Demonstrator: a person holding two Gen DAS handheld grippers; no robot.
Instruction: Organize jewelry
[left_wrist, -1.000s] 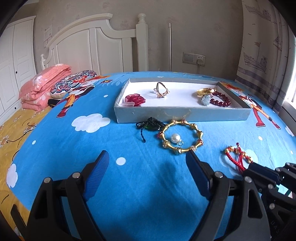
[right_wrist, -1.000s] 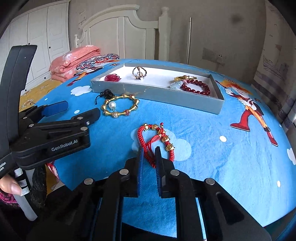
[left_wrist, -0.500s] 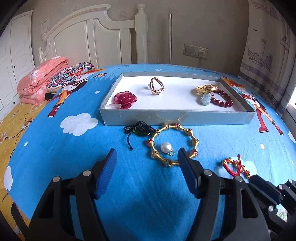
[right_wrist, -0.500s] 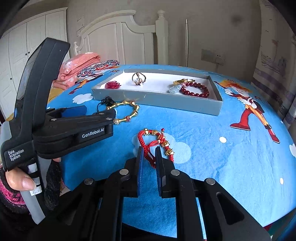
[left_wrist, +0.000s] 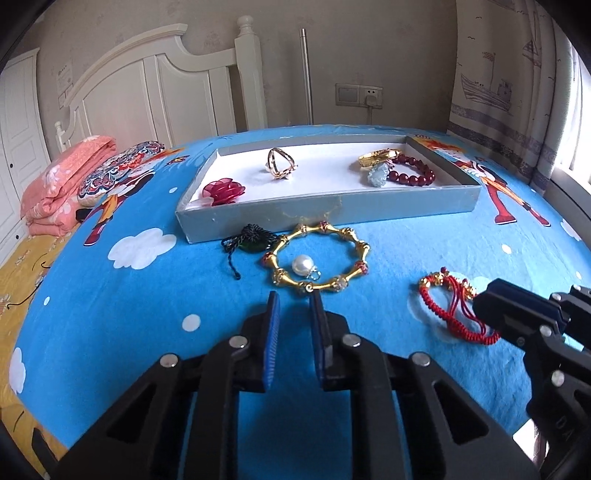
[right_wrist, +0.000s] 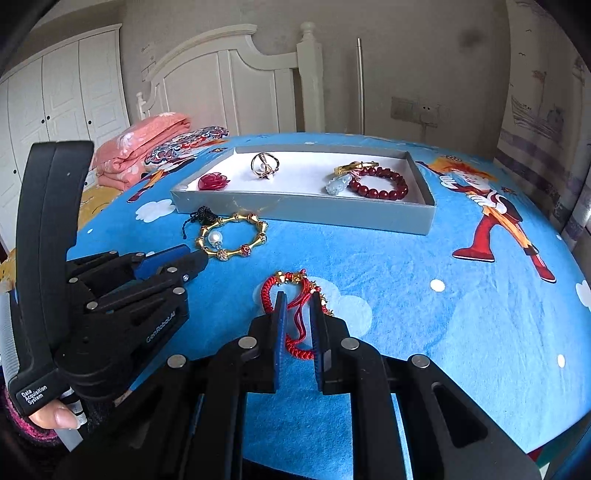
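A grey tray (left_wrist: 332, 216) on the blue bedsheet holds a red rose (left_wrist: 222, 189), a gold ring (left_wrist: 280, 166), a dark red bead bracelet (left_wrist: 413, 173) and a gold piece with a pale stone. In front of it lie a gold bracelet (left_wrist: 320, 229) around a pearl (left_wrist: 302, 265), a black cord pendant (left_wrist: 255, 238) and a red cord bracelet (right_wrist: 267, 291). My left gripper (left_wrist: 294, 295) is closing just short of the gold bracelet, with only bedsheet between its jaws. My right gripper (right_wrist: 297, 295) is shut over the red cord bracelet, whose strands show through the narrow gap.
A folded pink blanket (left_wrist: 62, 184) and a patterned pillow (left_wrist: 118, 170) lie at the back left by the white headboard. A curtain (left_wrist: 517, 92) hangs at the right. A person's hand (right_wrist: 55, 413) holds the left gripper's handle. The bed edge runs close below both grippers.
The left jaws have come together from wide apart to a narrow gap, and the left gripper has drawn nearer the gold bracelet. The right gripper has edged forward over the red cord bracelet.
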